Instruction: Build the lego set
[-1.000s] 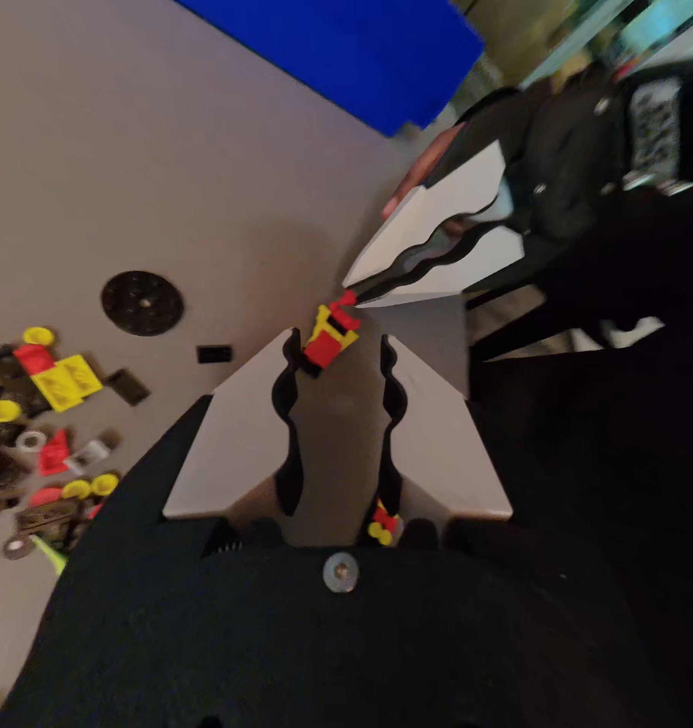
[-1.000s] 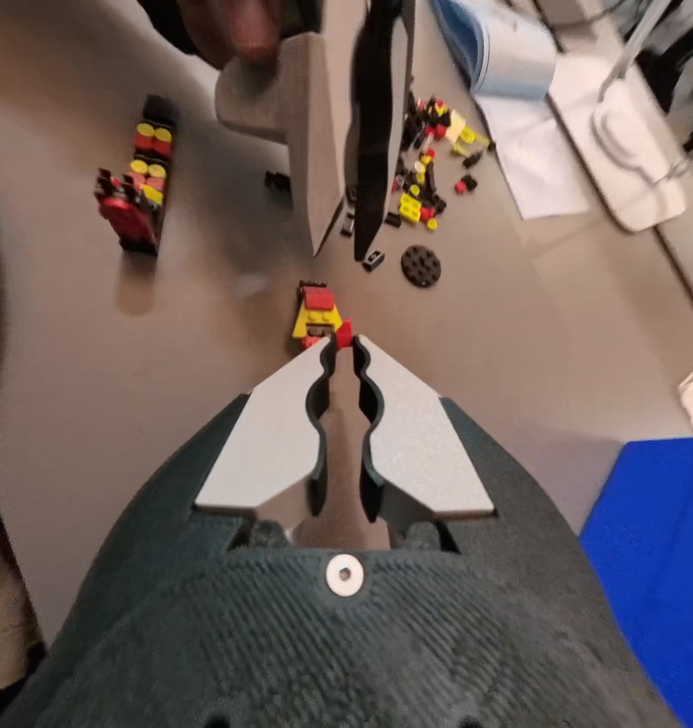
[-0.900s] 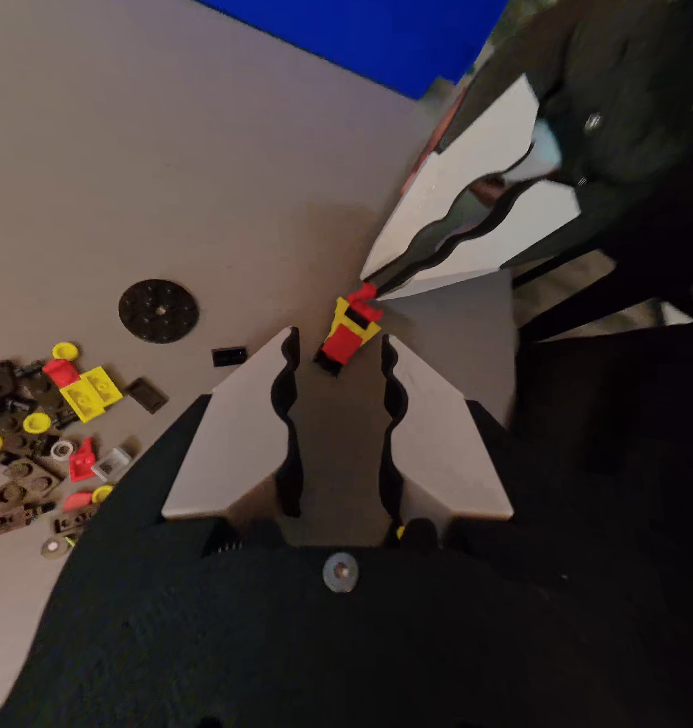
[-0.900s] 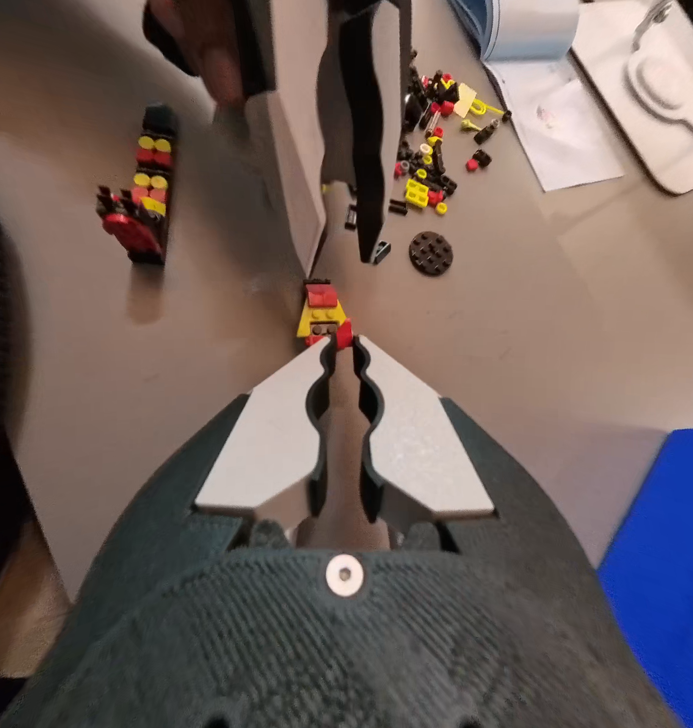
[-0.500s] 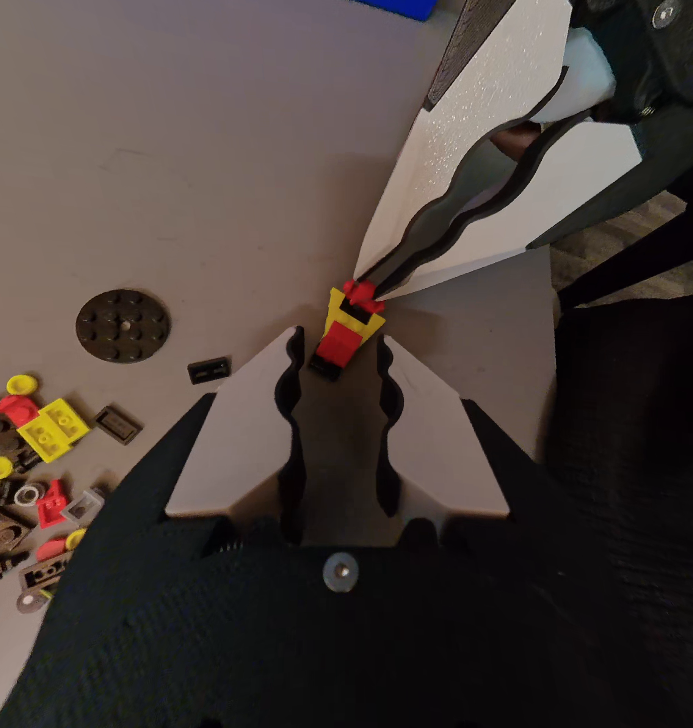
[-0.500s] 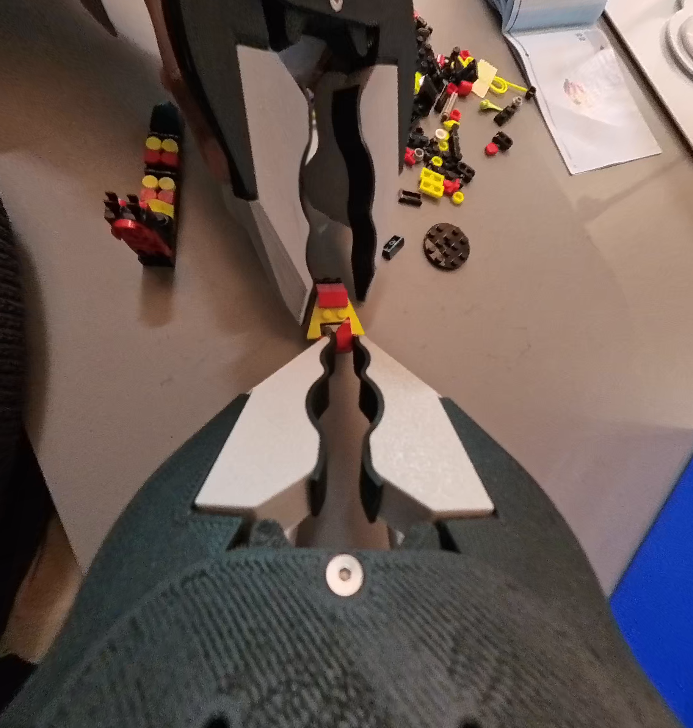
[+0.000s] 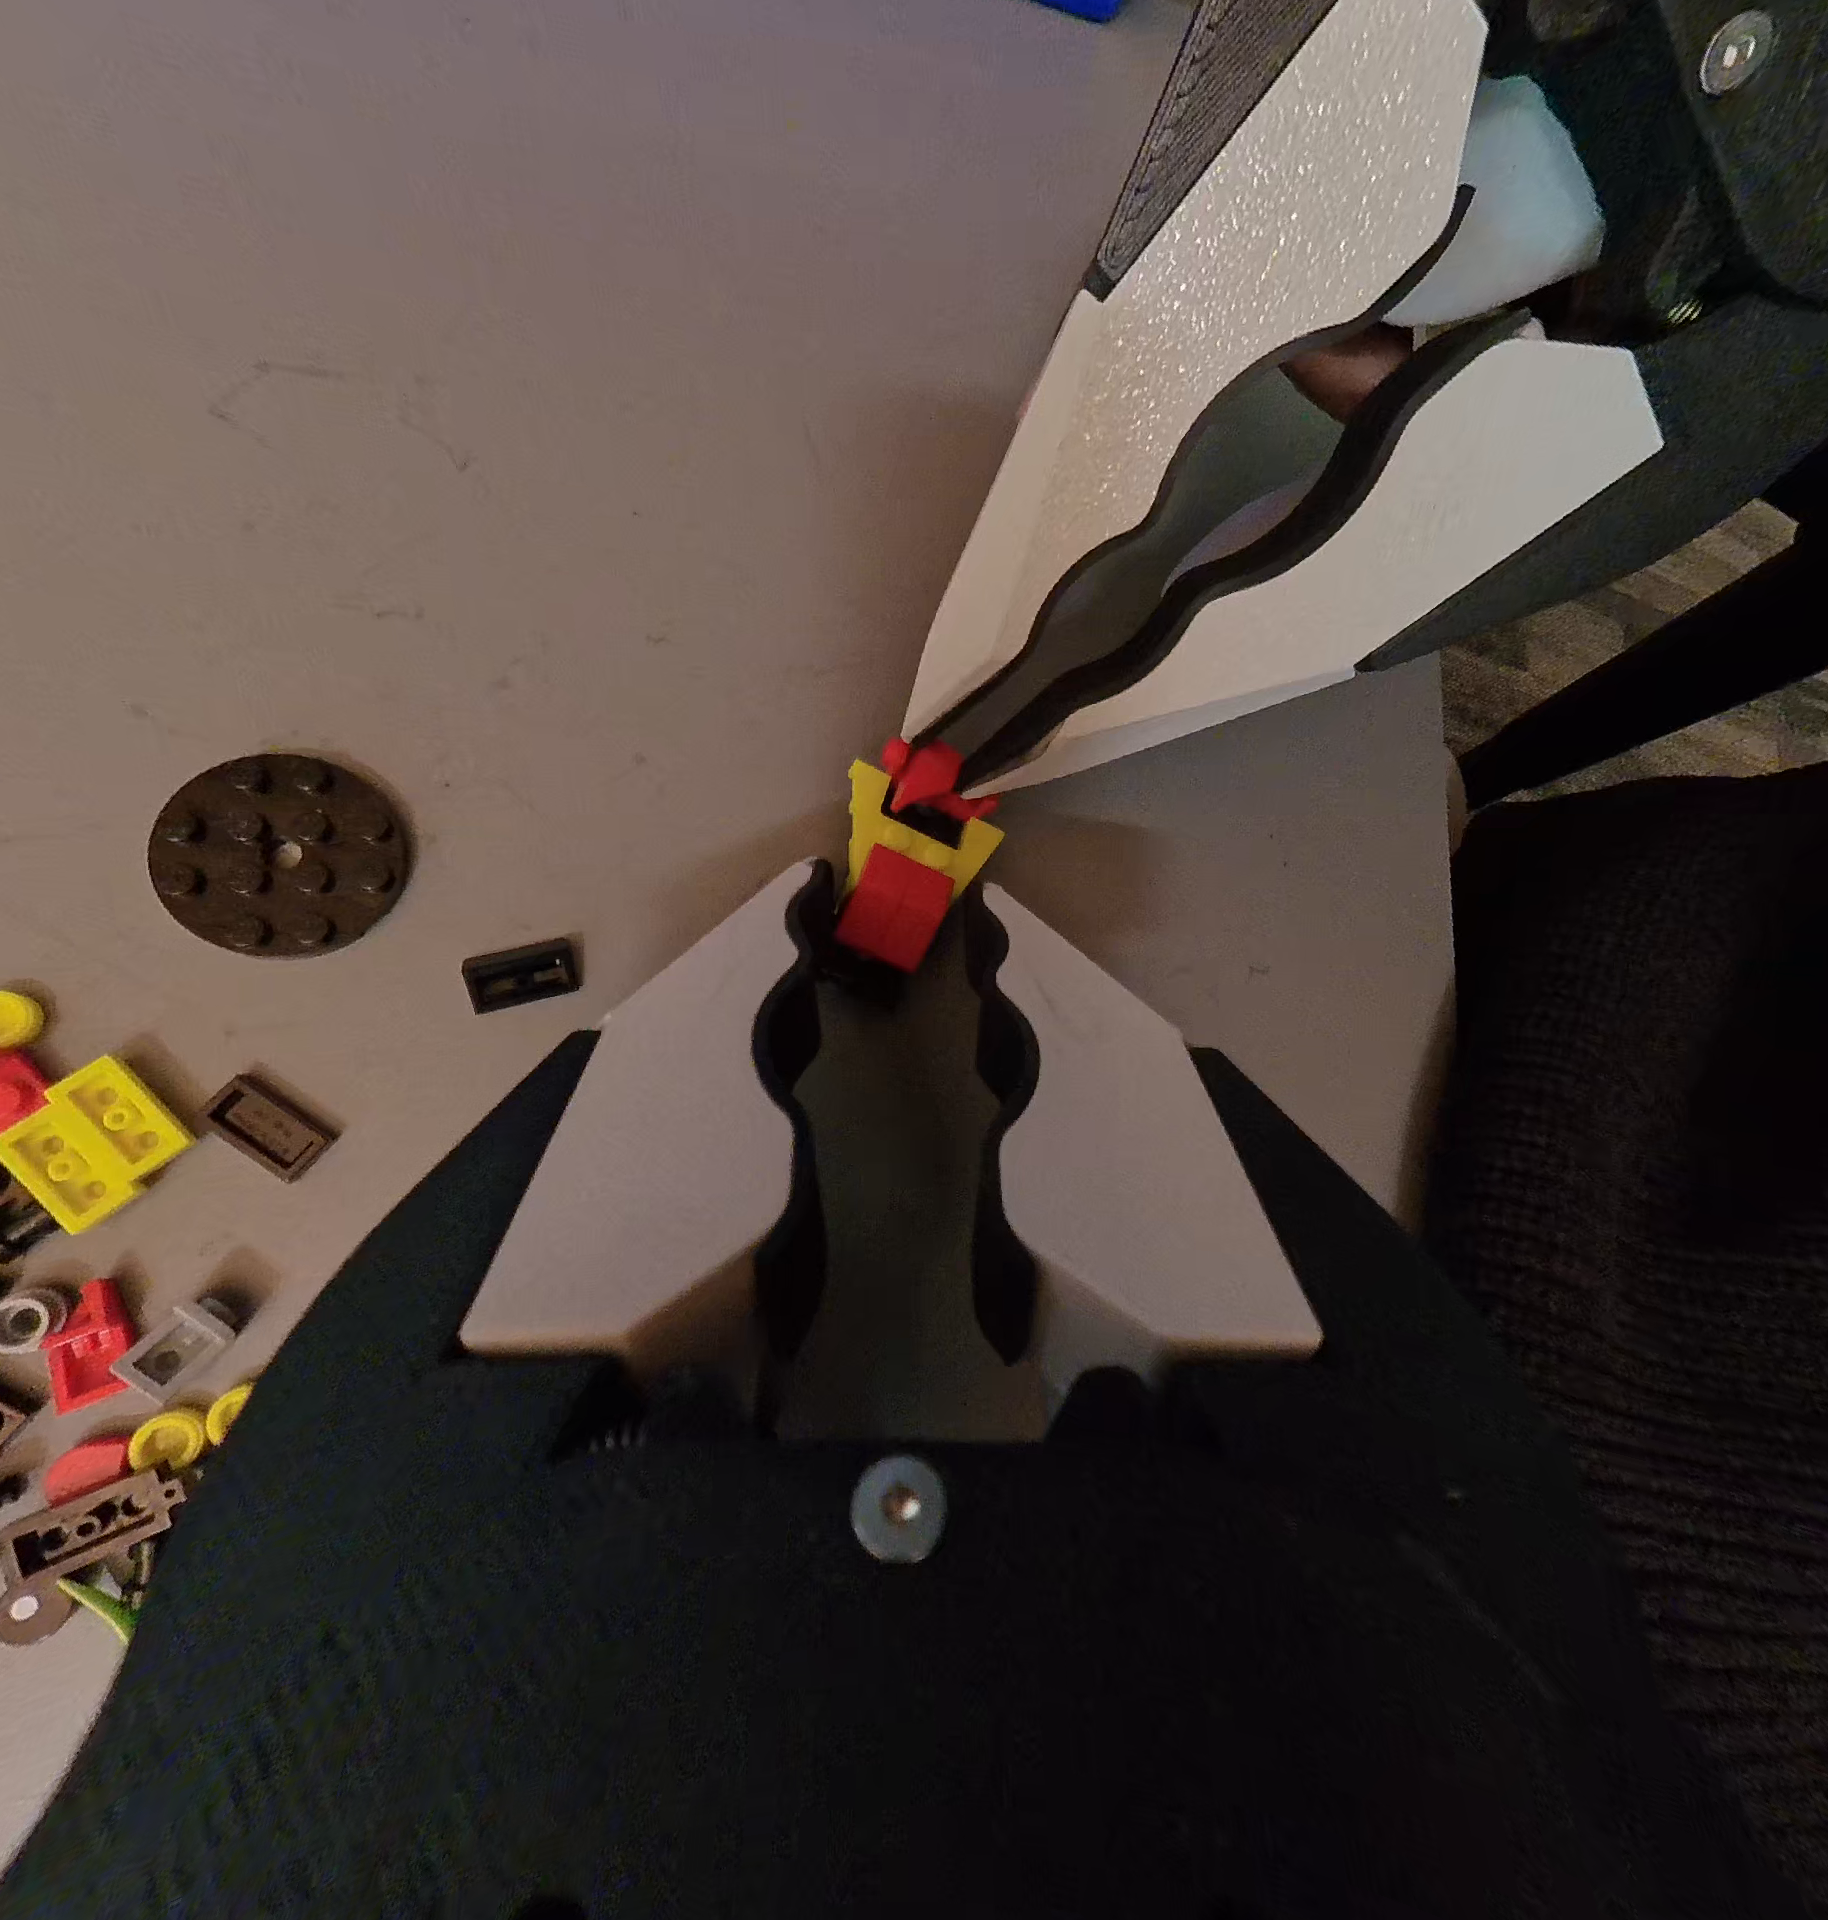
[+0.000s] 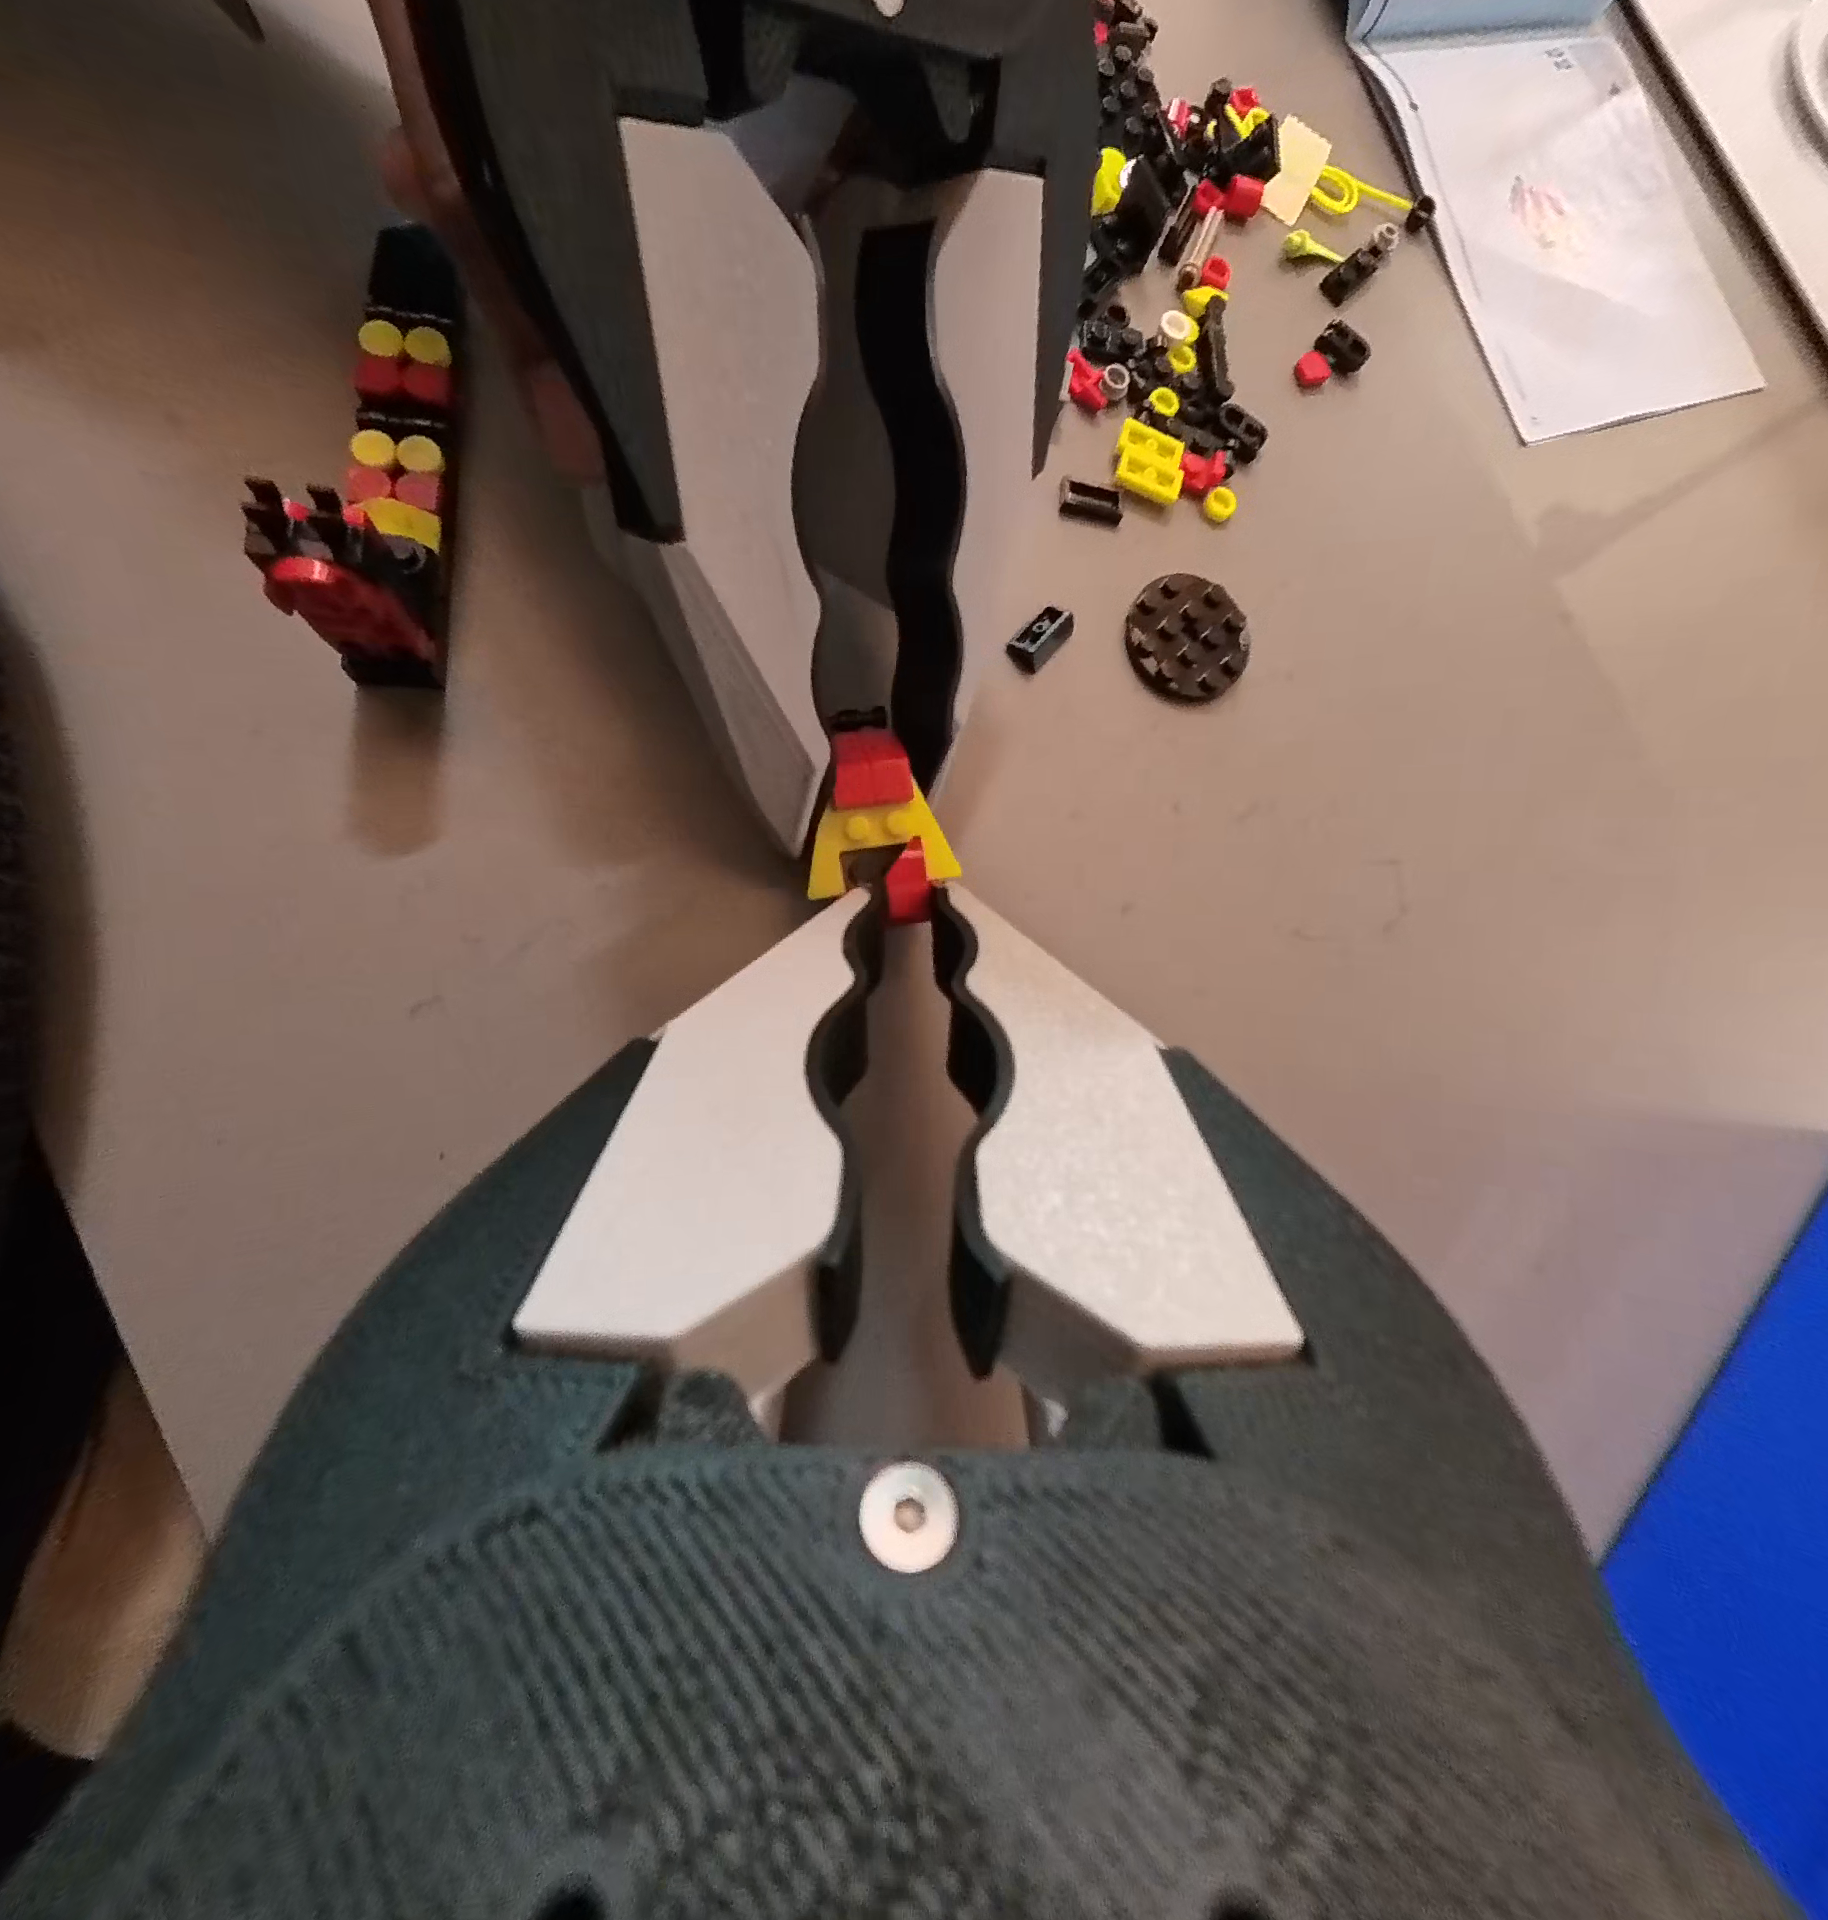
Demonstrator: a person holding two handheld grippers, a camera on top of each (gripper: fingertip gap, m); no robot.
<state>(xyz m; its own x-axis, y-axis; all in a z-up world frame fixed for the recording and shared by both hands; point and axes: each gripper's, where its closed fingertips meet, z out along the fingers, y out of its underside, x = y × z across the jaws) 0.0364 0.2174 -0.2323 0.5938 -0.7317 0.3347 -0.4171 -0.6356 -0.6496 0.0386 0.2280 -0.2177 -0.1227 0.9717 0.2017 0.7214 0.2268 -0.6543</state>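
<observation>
A small assembly (image 7: 894, 914) of yellow wedge, red block and black base lies on the grey table (image 7: 474, 416). My left gripper (image 7: 894, 888) has its fingertips closed against the sides of the red end. My right gripper (image 8: 902, 914) is shut on a small red piece (image 8: 905, 883) and holds it against the yellow end of the assembly (image 8: 868, 831). In the left wrist view the right gripper (image 7: 941, 774) comes in from the upper right with the red piece (image 7: 925, 774) at its tip. In the right wrist view the left gripper (image 8: 868, 748) comes down from the top.
A larger black, red and yellow build (image 8: 390, 488) stands at the left. A pile of loose pieces (image 8: 1170, 343), a round black plate (image 8: 1188, 638) and a small black tile (image 8: 1040, 636) lie to the right. Paper sheets (image 8: 1575, 239) and a blue sheet (image 8: 1772, 1455) lie farther right. The tips of both grippers are at nearly the same place.
My left gripper has come down over the assembly and its fingers have narrowed onto the red end. My right gripper has kept the red piece at the yellow end.
</observation>
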